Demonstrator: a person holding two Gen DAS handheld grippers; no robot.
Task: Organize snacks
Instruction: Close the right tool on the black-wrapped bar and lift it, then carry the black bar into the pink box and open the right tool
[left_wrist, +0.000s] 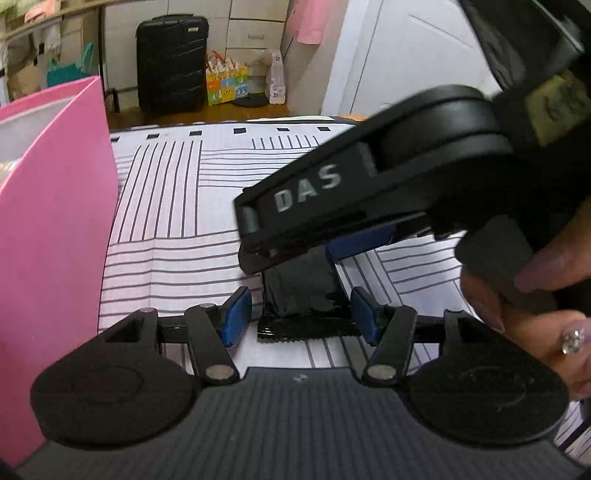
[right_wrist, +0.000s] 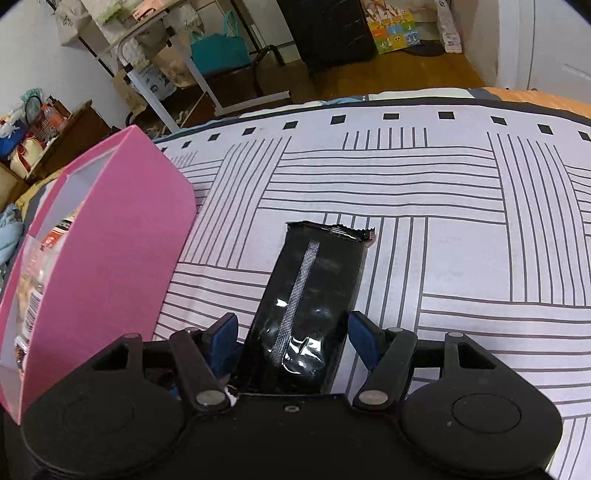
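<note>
A black foil snack packet (right_wrist: 314, 295) lies between the blue pads of my right gripper (right_wrist: 291, 336); the jaws stand close at its sides and seem to grip it above the striped sheet. In the left wrist view the same packet (left_wrist: 303, 291) hangs from the right gripper (left_wrist: 314, 243), with its lower end between the open blue pads of my left gripper (left_wrist: 301, 314), not touching them. A pink box (right_wrist: 122, 240) with packaged snacks inside stands at the left; it also shows in the left wrist view (left_wrist: 55, 206).
The white sheet with grey stripes (right_wrist: 461, 229) covers the surface. A black suitcase (left_wrist: 171, 61) and bags stand on the wooden floor beyond. A hand (left_wrist: 554, 295) holds the right gripper.
</note>
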